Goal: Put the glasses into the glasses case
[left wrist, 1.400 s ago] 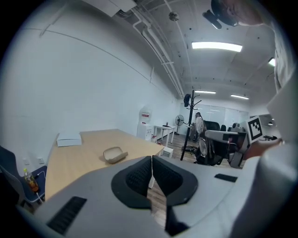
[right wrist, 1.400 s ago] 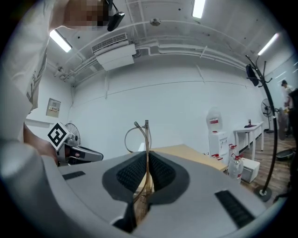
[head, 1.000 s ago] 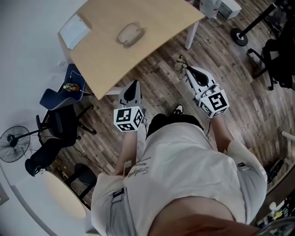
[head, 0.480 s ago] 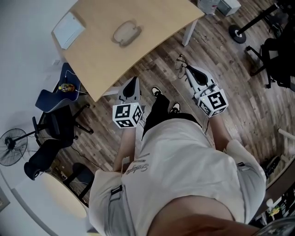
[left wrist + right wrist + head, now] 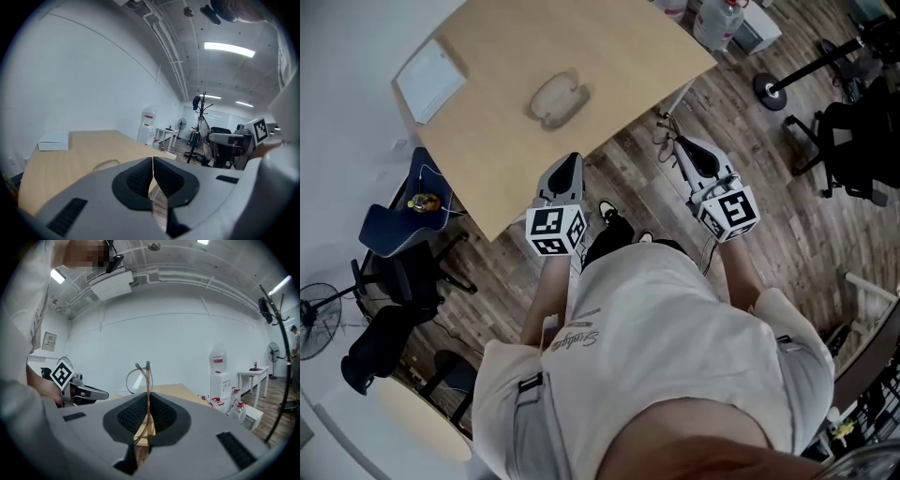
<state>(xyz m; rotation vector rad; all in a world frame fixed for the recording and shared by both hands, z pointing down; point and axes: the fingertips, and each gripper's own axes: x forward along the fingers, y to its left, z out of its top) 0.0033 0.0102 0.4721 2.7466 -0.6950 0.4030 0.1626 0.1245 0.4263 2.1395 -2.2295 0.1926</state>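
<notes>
Head view: I stand off the desk (image 5: 619, 47) corner, w/ both tools held over the wood floor (image 5: 628, 187).
L tool (image 5: 571, 161): pads pressed together, nothing betw. them; sits just off the desk edge, tips aimed at the desk.
R tool (image 5: 674, 143): pinching the glasses (image 5: 663, 129) by a thin temple arm, pads tight on it.
Glasses: up in the air in my R tool, near the desk edge, over the floor; frame sticks out past the tips, round lens rim above them in the R tool view.
Case (image 5: 555, 96): lies on the desk, roughly mid-top, well apart from both tools and from the glasses; open or shut, can't tell.
Box (image 5: 428, 77): white, flat, at the desk's left corner, apart from the case.
L tool view: case shows low on the desk just beyond my tips, box further off to the left.
Bkgd: blue chair (image 5: 394, 216) beside the desk on my left; water dispenser (image 5: 218, 373) by the wall past the desk.
</notes>
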